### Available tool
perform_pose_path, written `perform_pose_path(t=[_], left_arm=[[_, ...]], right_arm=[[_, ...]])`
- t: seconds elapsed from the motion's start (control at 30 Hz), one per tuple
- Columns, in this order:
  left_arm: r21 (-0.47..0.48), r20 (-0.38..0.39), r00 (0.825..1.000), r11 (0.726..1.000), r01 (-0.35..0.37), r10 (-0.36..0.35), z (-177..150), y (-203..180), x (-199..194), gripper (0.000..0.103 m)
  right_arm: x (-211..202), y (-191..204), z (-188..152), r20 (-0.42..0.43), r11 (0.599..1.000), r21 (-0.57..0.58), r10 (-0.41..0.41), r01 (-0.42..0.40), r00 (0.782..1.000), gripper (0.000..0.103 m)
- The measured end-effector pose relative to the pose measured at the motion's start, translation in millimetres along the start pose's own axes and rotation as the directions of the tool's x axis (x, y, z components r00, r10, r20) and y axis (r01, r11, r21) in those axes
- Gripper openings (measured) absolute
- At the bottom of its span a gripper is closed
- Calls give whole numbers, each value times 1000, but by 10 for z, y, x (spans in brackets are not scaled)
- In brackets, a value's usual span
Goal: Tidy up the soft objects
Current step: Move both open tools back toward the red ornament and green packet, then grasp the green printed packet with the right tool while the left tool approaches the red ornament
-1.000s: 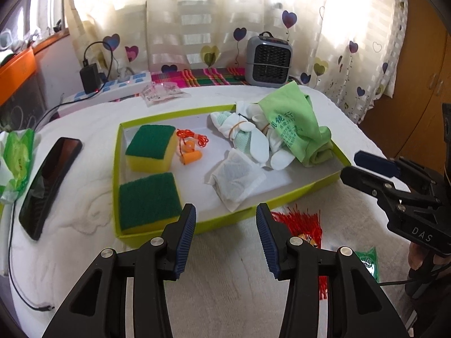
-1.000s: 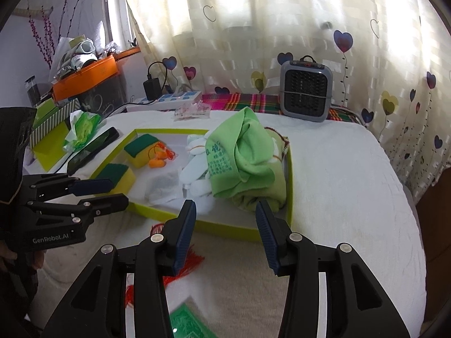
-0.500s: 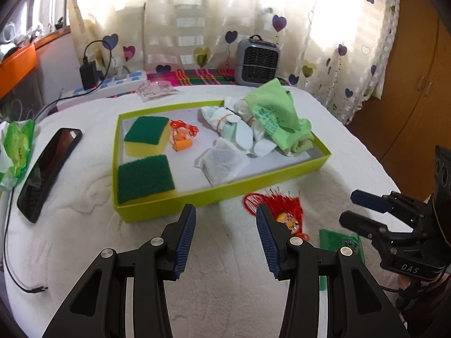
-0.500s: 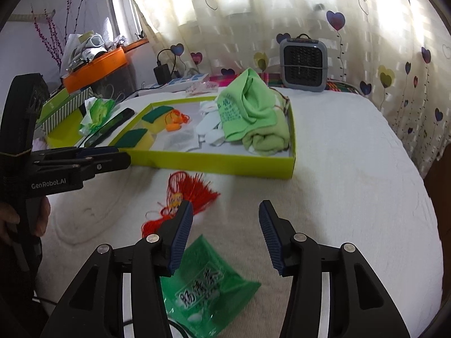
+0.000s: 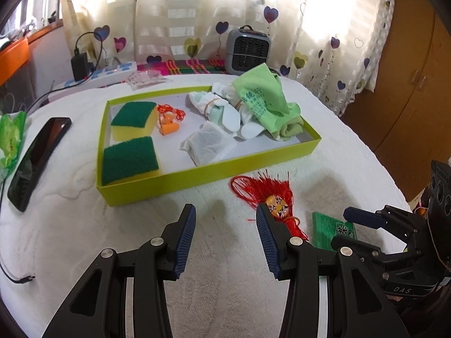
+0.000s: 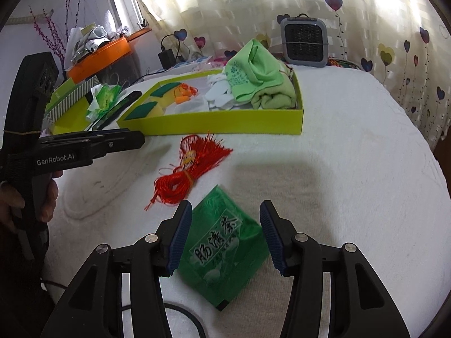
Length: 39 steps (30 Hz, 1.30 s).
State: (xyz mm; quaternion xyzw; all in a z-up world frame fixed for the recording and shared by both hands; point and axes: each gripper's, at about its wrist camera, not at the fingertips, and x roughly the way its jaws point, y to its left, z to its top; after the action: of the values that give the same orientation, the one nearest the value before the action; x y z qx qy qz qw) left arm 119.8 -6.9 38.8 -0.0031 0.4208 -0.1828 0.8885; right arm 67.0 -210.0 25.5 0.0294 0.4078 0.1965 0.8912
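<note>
A lime-green tray (image 5: pixel 197 173) (image 6: pixel 225 124) on the white bed holds two green-and-yellow sponges (image 5: pixel 129 159), orange earplugs (image 5: pixel 169 126), a tea sachet (image 5: pixel 207 143), white socks (image 5: pixel 222 109) and a green cloth (image 5: pixel 262 101) (image 6: pixel 253 79). In front of it lie a red tassel ornament (image 5: pixel 270 194) (image 6: pixel 188 169) and a green tea packet (image 6: pixel 222 245) (image 5: pixel 334 229). My left gripper (image 5: pixel 225 217) stands open over bare bedding, left of the tassel. My right gripper (image 6: pixel 222 217) hangs over the tea packet, its jaws opening, pads apart from it.
A black phone (image 5: pixel 36 152) and a green wrapper (image 5: pixel 10 138) lie left of the tray. A grey heater (image 5: pixel 248 50), a power strip (image 5: pixel 98 76) and curtains stand behind. A wooden cabinet (image 5: pixel 408 84) is at the right. A hand (image 6: pixel 17 202) holds the left gripper.
Both grippers pulled back from the tray toward the near edge of the bed. The tassel and tea packet came into view, and the right gripper's jaws widened over the packet.
</note>
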Motion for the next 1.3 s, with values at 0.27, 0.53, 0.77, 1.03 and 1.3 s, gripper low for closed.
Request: perform_pose_path(t=[0.27,0.53,0.77,1.03,1.3], left_arm=[[1,-20,1000,1000,11,-11,-35,-16,55,43],[-9,-36,999,1000,28,-28,-44,-24,90,43],[-7,-49,998,999,37,-37,-43,-72,119,43],[1,-55,997,999,51,-51,-36,-155,131,43],[13,-69,996,998,65,-64,-43,-259,156,43]], right_arm=[[-9,37,-53,-7,1000,-3,2,-2,1000,60],[59,129,-86,-50,998,-50,-41,38,998,60],[58,162,-114,-52,995,-72,-68,64,996,60],[48,174,-125,-46,993,-85,-88,84,995,55],[-6,125,-162,-20,993,-72,-94,92,995,39]])
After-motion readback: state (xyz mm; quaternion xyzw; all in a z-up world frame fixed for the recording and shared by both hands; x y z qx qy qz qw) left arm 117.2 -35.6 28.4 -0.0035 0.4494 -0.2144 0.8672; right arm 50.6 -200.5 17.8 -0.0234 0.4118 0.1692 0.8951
